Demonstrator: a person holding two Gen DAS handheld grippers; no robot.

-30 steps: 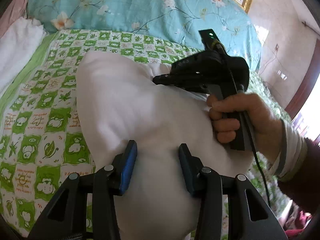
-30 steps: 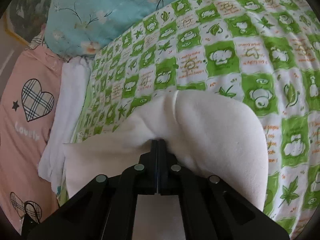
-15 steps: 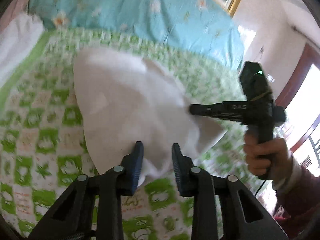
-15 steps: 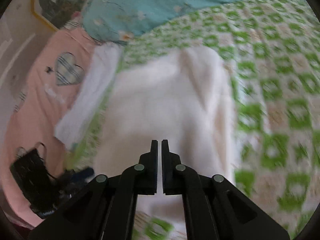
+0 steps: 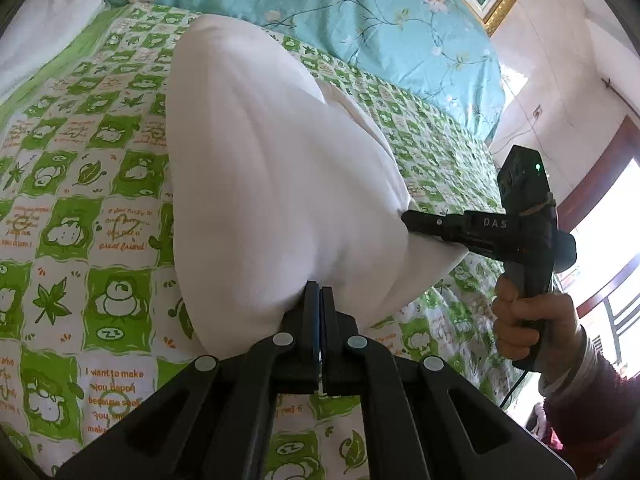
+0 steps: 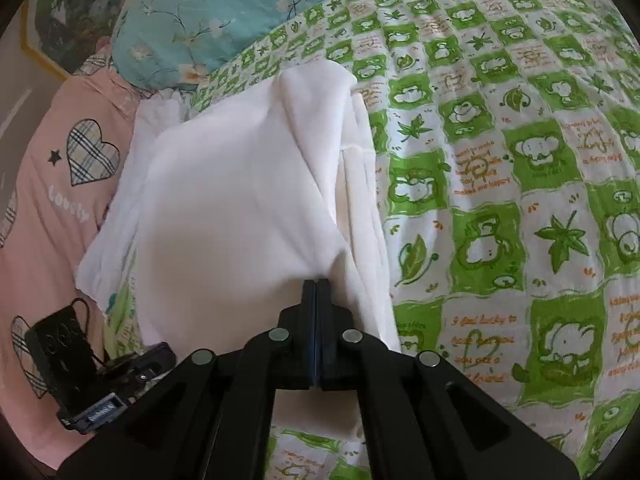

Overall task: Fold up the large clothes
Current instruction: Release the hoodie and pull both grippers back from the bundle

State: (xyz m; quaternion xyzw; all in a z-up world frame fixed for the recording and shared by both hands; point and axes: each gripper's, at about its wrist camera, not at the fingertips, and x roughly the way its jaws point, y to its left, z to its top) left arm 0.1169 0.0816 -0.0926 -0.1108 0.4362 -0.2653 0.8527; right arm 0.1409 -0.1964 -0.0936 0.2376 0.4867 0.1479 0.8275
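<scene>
White garment is hanging stretched above the green-and-white checked bedspread, its far end trailing down onto the cloth while its near edge is being held up by both tools. Left gripper is pinching the near hem with its fingers pressed together on the fabric, and the right gripper is likewise clamping a fold of the same garment, jaws fully together; in the left wrist view its black body is reaching in from the right, gripped by the person's right hand. Around the work, a teal floral quilt is lying across the head of the bed, a second white cloth is lying beside the garment along the bedspread's edge, and a pink sheet with plaid hearts is showing beyond it. A black device with a cable is resting on that pink sheet, close to the garment's left side. Compared with half a second ago, the left gripper's fingers, then standing apart around the hem, are now closing tight on it, and the garment is lifting fuller and rounder between the two tools.
</scene>
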